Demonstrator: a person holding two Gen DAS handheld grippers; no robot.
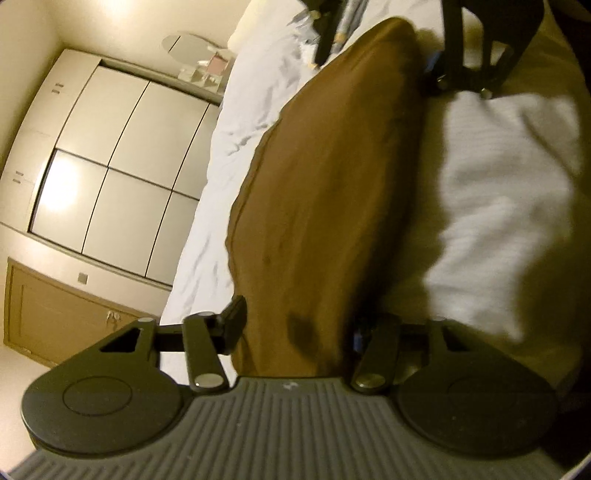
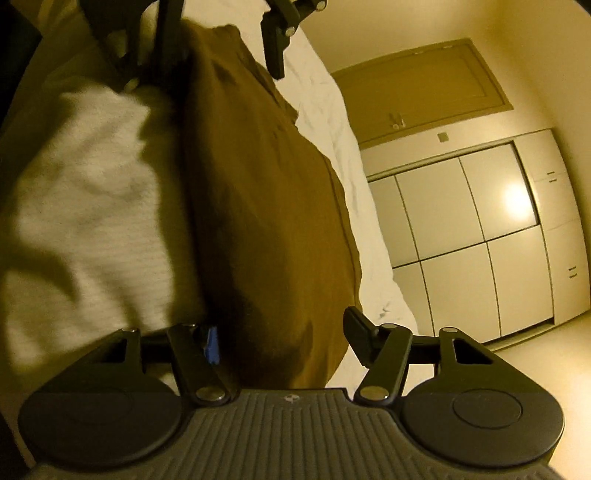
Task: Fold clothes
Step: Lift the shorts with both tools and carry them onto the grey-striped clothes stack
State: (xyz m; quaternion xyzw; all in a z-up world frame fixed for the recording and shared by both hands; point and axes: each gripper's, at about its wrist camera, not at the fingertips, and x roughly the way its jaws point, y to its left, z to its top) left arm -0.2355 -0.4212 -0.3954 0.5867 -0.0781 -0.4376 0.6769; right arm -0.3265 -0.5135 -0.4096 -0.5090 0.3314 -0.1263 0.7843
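A brown garment (image 1: 325,192) stretches as a long folded band between my two grippers, over a white bed sheet (image 1: 229,155). My left gripper (image 1: 295,317) is open, its fingers (image 1: 234,321) straddling one end of the brown band. My right gripper (image 2: 280,325) is open too and straddles the other end of the brown garment (image 2: 258,206). Each wrist view shows the opposite gripper at the top, jaws spread around the cloth: the right gripper (image 1: 376,62) and the left gripper (image 2: 203,75). Both views are motion-blurred.
A white ribbed fabric (image 1: 498,184) (image 2: 85,206) lies beside the brown garment on a beige surface. Beyond the bed stand a pale wardrobe (image 1: 122,166) (image 2: 472,236) and a wooden door (image 2: 421,88). Patterned clothes (image 1: 306,22) lie farther up the bed.
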